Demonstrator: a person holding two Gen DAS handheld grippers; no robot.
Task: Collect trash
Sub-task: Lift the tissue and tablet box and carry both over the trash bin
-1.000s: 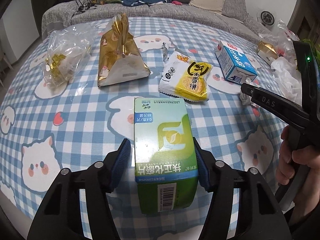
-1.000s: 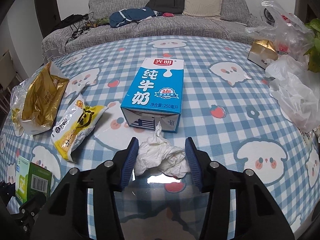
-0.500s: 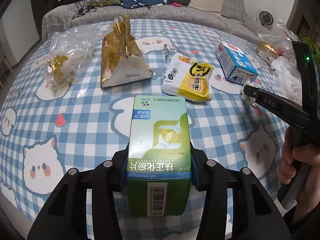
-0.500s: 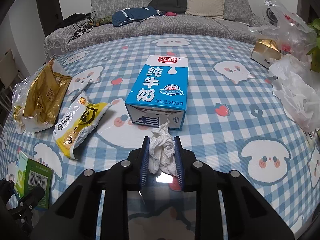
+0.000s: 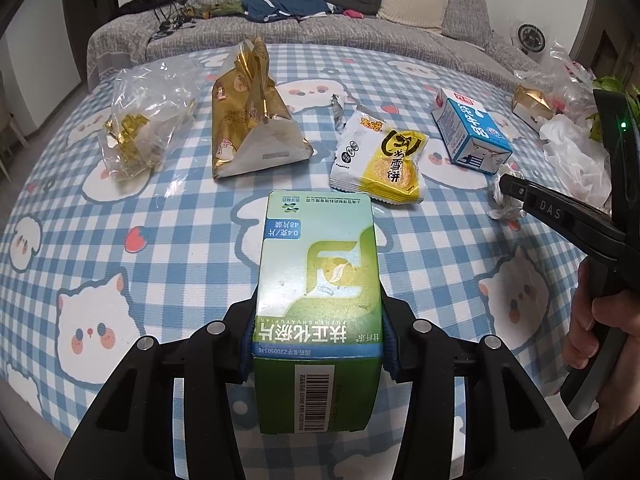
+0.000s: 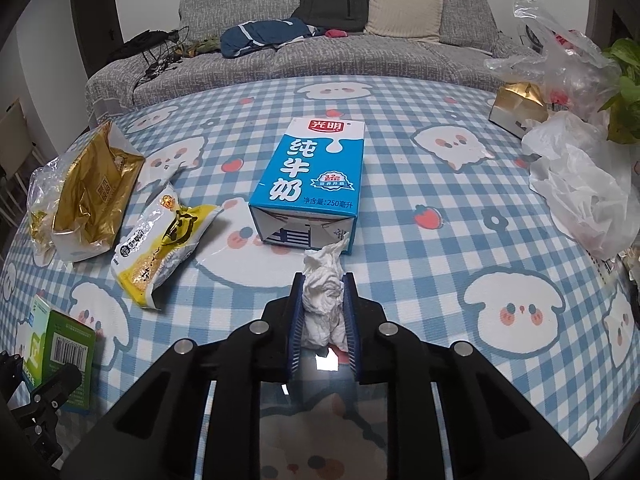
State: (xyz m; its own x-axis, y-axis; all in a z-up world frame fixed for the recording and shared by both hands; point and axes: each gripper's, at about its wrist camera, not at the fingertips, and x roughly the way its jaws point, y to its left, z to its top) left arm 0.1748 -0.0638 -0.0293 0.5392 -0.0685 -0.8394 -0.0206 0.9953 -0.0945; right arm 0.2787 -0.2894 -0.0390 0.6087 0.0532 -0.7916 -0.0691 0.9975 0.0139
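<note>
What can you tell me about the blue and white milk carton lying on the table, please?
The milk carton is a rectangular paperboard box, blue with white Chinese lettering, a white splash and a red logo at its far end. It lies flat on its side on the checked tablecloth, its folded end flaps facing the right wrist camera. It looks intact. The crumpled tissue sits just before it; whether they touch is unclear.
</note>
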